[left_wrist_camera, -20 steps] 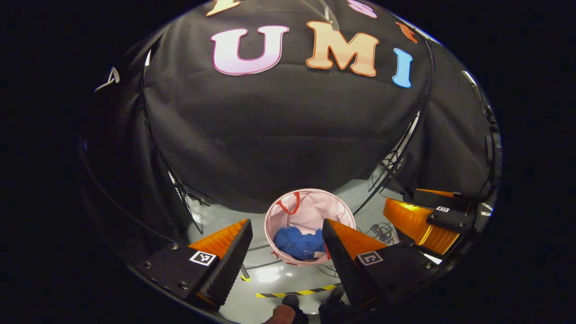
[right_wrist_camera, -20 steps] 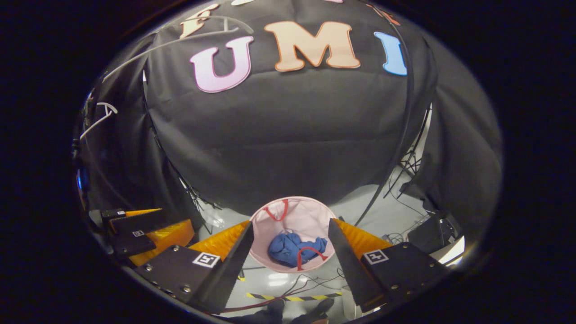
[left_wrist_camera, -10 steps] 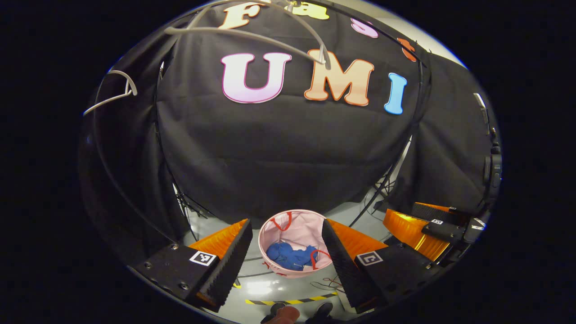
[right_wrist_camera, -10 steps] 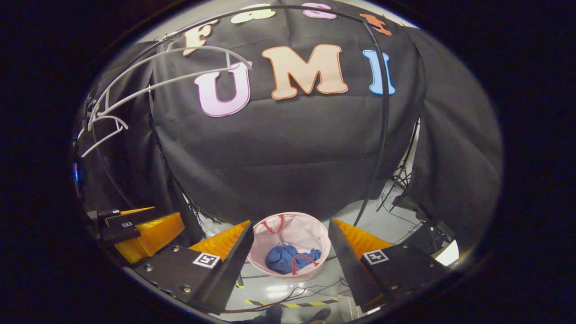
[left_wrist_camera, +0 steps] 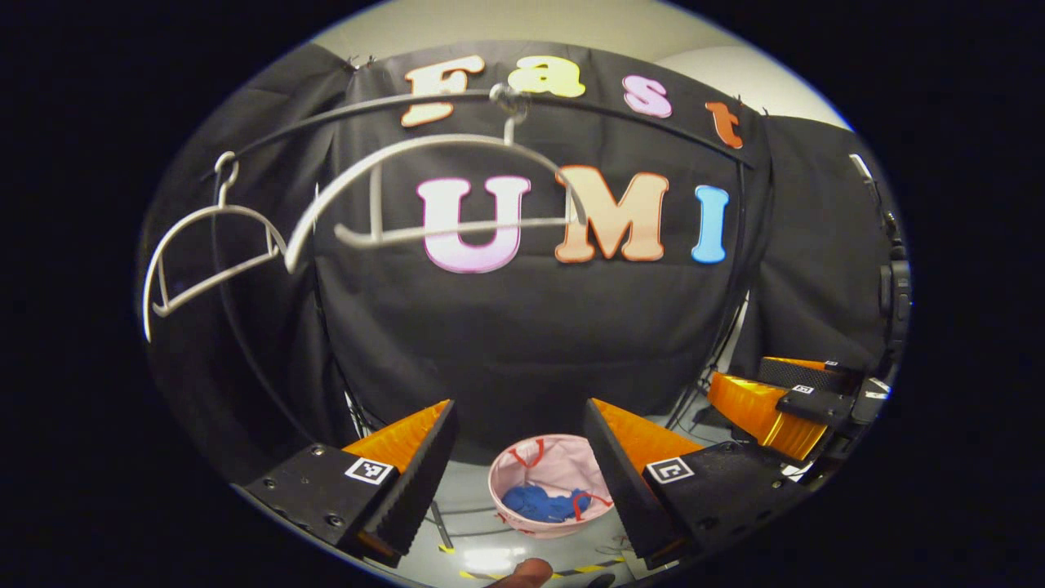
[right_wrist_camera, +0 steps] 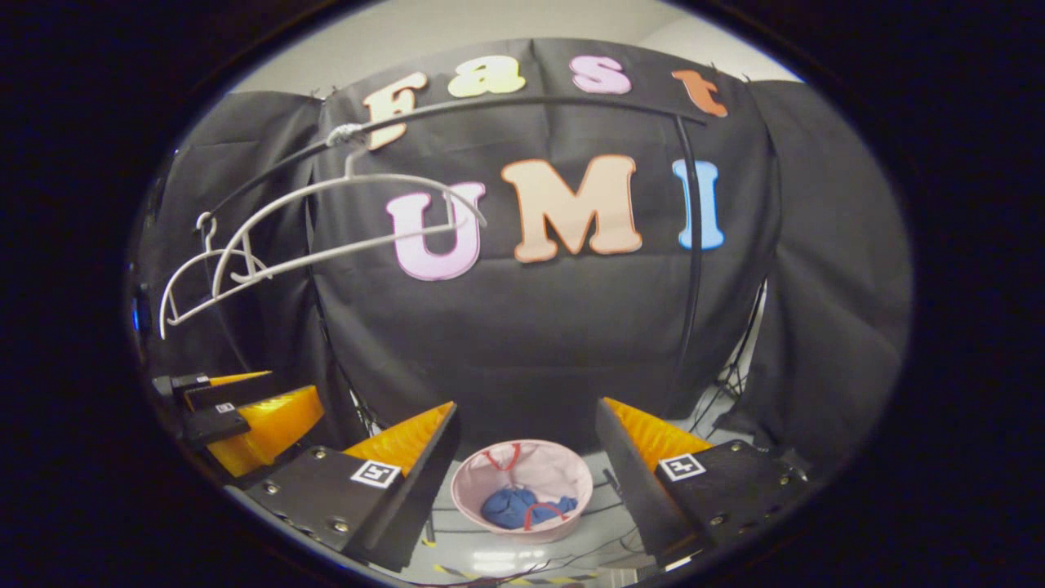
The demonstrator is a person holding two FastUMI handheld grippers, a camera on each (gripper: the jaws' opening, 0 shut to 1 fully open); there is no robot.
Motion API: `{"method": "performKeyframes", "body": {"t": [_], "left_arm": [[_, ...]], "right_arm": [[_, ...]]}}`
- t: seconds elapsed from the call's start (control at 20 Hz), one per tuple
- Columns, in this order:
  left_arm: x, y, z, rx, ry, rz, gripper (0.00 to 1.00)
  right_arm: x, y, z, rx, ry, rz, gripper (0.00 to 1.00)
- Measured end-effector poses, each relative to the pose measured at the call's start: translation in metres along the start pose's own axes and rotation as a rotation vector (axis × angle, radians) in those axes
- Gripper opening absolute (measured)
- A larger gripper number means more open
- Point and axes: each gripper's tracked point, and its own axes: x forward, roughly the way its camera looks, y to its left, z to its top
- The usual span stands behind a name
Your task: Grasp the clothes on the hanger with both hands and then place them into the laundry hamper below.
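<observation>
**Soft cloth, glossy floor, smooth hangers**

The laundry hamper (left_wrist_camera: 551,490) looks like thin pink fabric with red cloth handles. Inside it lies soft, rumpled blue clothes (left_wrist_camera: 535,504). The floor (left_wrist_camera: 482,555) beneath the hamper is smooth and glossy. Above it, pale hangers (left_wrist_camera: 433,175) look smooth on a dark matt rail (right_wrist_camera: 522,104).

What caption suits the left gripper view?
Open left gripper above pink hamper holding blue clothes; bare hangers overhead.

Above the laundry hamper (left_wrist_camera: 551,498) open air stood between it and the rail (left_wrist_camera: 571,102). Two bare hangers (left_wrist_camera: 441,188) hung from that rail, up and left of the hamper. Its mouth lay open, with blue clothes (right_wrist_camera: 518,506) low inside.
</observation>
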Motion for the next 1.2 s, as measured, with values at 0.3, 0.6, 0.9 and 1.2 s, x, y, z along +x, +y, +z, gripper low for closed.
{"method": "performKeyframes", "body": {"t": [0.3,0.6,0.9,1.2], "left_arm": [[-0.034,-0.006,0.086,0.05,-0.231,0.037,0.93],[-0.062,-0.014,0.13,0.134,-0.36,0.074,0.93],[-0.069,-0.033,0.131,0.118,-0.35,0.076,1.0],[-0.062,-0.038,0.141,-0.021,-0.306,0.053,0.96]], "right_arm": [[-0.024,0.008,0.064,0.012,-0.131,0.044,0.99],[-0.05,-0.018,0.105,0.082,-0.242,0.033,0.93],[-0.06,-0.062,0.103,0.013,-0.267,-0.056,0.99],[-0.075,-0.072,0.125,-0.017,-0.303,-0.046,0.99]]}}
